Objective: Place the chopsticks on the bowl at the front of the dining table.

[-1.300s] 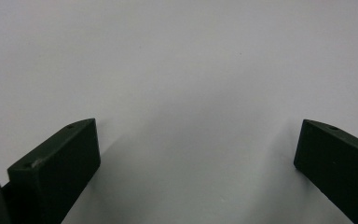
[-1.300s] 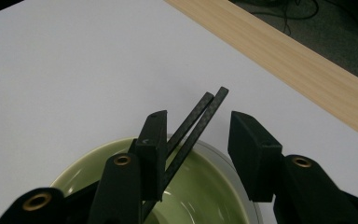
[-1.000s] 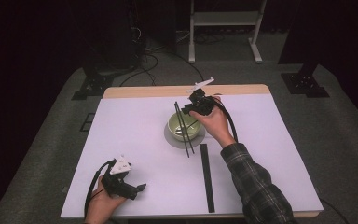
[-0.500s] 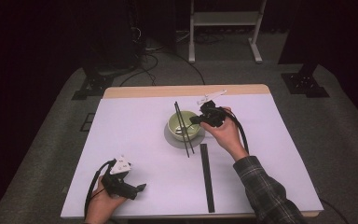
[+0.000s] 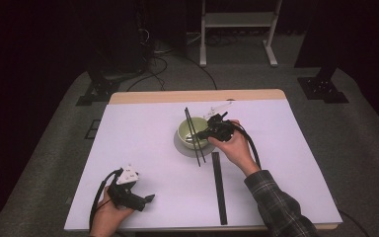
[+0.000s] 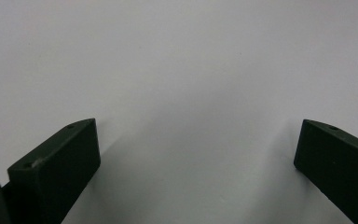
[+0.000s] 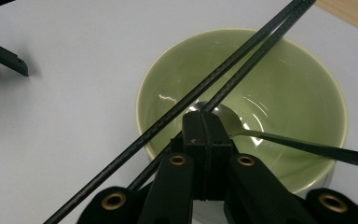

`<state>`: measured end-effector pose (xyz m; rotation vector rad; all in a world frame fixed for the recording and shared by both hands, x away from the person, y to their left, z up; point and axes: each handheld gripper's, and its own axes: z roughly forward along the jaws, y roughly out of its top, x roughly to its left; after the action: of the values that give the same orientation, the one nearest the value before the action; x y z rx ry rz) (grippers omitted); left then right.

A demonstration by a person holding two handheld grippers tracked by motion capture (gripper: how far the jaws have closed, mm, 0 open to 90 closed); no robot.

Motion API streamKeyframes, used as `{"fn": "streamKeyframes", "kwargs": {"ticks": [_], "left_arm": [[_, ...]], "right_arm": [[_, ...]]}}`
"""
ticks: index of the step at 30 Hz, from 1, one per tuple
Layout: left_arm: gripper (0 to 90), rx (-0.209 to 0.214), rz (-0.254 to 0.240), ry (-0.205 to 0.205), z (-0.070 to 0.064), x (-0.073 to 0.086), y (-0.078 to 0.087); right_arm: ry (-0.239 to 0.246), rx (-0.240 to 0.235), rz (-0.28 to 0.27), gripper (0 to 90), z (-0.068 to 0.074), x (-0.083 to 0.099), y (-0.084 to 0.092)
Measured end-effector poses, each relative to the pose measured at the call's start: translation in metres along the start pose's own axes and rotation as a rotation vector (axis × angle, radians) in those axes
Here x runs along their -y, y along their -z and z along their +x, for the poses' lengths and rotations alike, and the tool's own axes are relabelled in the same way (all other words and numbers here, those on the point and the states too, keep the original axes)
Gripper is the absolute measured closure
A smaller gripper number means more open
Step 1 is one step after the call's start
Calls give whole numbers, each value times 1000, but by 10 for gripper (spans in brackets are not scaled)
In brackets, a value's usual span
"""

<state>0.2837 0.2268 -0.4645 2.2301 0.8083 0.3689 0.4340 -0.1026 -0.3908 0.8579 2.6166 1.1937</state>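
A pale green bowl (image 5: 185,129) (image 7: 279,93) stands on a grey saucer (image 5: 181,148) in the middle of the white table. Two black chopsticks (image 5: 197,153) (image 7: 242,51) lie side by side across its rim. A metal spoon (image 7: 242,128) rests inside, its handle over the rim. My right gripper (image 5: 201,134) (image 7: 200,122) is shut, its tips over the bowl right above one chopstick; whether they pinch it I cannot tell. My left gripper (image 5: 147,199) (image 6: 196,154) rests near the front left edge, open with nothing but bare table between its jaws.
A long black strip (image 5: 219,187) lies on the table (image 5: 286,163) in front of the bowl, pointing at the front edge. A bare wooden band (image 5: 177,96) runs along the far edge. Cables and stand legs are on the floor beyond.
My right hand has come from the bowl's far side down to its right side, lowering the gripper onto the chopsticks. The left hand has stayed put.
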Motion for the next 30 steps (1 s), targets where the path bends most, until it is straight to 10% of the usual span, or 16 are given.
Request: {"fn": "streamKeyframes", "kwargs": {"ticks": [30], "left_arm": [[0,0,1,-1,0,0,0]], "right_arm": [[36,-58,0,898,18,-5,-8]]}}
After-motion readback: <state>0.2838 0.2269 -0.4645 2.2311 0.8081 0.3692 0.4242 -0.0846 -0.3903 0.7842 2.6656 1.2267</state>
